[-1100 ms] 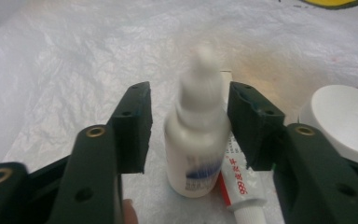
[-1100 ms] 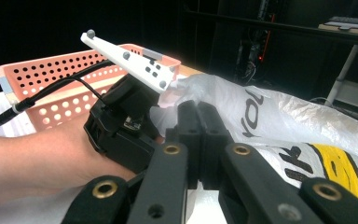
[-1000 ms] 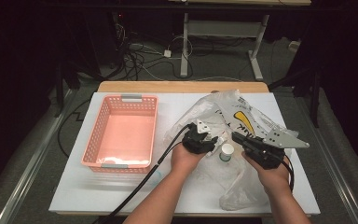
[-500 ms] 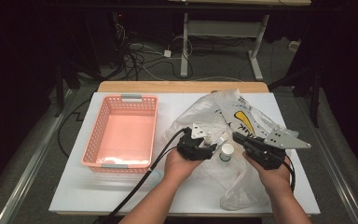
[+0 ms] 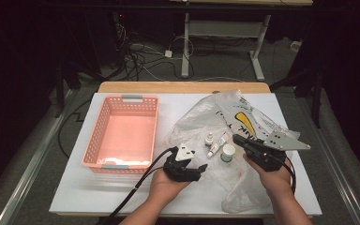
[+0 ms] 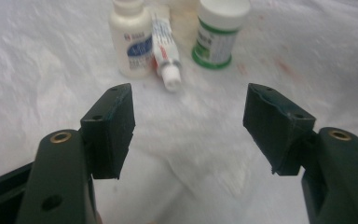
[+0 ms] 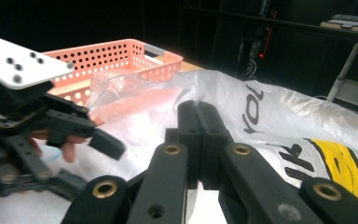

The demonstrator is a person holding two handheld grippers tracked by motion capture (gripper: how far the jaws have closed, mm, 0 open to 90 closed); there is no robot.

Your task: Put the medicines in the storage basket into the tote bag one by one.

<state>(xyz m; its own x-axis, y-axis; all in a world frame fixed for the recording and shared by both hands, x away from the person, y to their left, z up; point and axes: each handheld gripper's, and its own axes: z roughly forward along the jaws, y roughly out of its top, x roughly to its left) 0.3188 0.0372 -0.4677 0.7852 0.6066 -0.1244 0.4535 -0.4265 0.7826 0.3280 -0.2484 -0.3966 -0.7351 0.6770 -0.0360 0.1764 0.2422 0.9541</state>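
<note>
High view overhead, facing forward; gripper views close, sharing the plastic bag.

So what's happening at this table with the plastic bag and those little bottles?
A person works with a hand-held gripper in each hand. The right hand-held gripper is shut, seemingly pinching the plastic bag. The left hand-held gripper, jaws just opened and empty, faces a small white bottle, a tube and a green-labelled jar lying on the bag. A pink basket waits alongside.

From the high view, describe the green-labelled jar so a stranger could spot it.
Find the crumpled plastic bag right of the pink basket. Three small containers lie on its near part; the jar is the rightmost, squat, white-capped, with green on its label, unlike the slim bottle and tube.
</note>
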